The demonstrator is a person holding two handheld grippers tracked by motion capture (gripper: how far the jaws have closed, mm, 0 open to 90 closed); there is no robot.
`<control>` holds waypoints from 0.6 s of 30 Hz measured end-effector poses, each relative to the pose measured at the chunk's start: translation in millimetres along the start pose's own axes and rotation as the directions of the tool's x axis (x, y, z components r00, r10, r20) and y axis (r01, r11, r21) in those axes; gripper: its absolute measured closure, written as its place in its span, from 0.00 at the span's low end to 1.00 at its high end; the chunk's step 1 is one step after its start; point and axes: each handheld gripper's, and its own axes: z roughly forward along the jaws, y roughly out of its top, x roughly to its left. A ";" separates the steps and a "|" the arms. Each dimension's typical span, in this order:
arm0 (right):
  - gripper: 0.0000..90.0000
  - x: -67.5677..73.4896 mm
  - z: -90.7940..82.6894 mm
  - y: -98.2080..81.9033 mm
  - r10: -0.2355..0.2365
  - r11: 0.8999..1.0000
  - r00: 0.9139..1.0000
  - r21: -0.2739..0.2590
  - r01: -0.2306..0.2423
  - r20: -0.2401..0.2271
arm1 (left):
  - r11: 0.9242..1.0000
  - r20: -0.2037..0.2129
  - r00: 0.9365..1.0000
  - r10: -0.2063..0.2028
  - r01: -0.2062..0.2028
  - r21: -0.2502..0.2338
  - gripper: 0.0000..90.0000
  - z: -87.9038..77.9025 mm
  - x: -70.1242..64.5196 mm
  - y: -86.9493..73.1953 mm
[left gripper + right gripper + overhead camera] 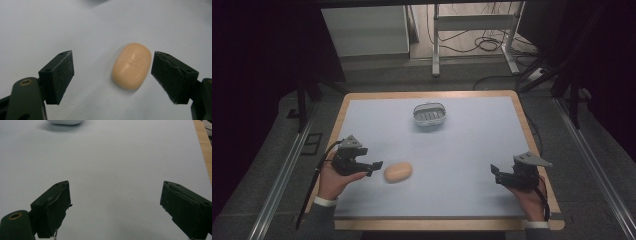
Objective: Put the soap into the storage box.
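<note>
A peach-coloured oval bar of soap (pixel 398 172) lies on the pale blue table top (pixel 452 150), left of centre near the front. My left gripper (pixel 376 166) is open just left of it, its tips almost at the soap. In the left gripper view the soap (pixel 131 65) lies between the wide-apart jaws, close to the right one, and nothing grips it. A small white soap dish (pixel 430 114) with a slotted floor stands toward the back, near the middle. My right gripper (pixel 495 173) is open over bare table at the front right, far from both.
The table has a wooden border (pixel 532 135). The soap dish's edge (pixel 65 122) shows at the top of the right gripper view. Beyond the table are a white desk frame (pixel 472 30) and cables on the floor.
</note>
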 end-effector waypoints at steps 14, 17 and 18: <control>0.11 -1.7 -3.0 -0.9 0.018 1.000 1.000 -0.009 -0.018 -0.002 | 0.993 0.035 0.994 0.106 -0.108 0.052 0.21 20.2 -22.4 30.4; 0.11 -0.6 -3.0 -0.5 0.010 1.000 1.000 -0.011 -0.010 -0.002 | 0.989 0.050 0.991 0.121 -0.125 0.076 0.21 28.0 -27.4 32.4; 0.11 -0.4 -2.8 -0.6 0.009 1.000 1.000 -0.011 -0.009 -0.003 | 0.988 0.053 0.990 0.127 -0.131 0.085 0.21 30.7 -28.4 33.0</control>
